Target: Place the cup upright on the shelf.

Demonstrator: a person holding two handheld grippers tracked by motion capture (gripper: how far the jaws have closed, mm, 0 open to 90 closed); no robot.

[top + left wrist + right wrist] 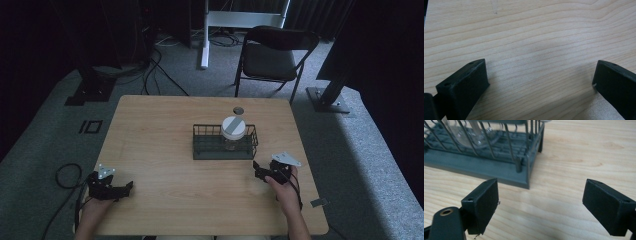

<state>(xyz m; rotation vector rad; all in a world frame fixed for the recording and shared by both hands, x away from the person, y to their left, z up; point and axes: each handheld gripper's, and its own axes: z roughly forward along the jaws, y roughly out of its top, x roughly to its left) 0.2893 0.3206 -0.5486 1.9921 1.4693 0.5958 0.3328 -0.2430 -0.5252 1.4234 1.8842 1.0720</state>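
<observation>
Jar (233,132), white-lidded, stands in the wire basket (200,150) mid-worktop (160,130), toward the far edge. Right gripper (259,170), wide open and empty, sits just beside the basket's near right corner; left gripper (125,189), likewise, rests near the near-left corner. Likely pre-grasp: next, reaching the jar.

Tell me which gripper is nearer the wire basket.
Right. The right gripper sits just off the wire basket at its near right corner; the left gripper rests far off by the table's near left edge.
</observation>
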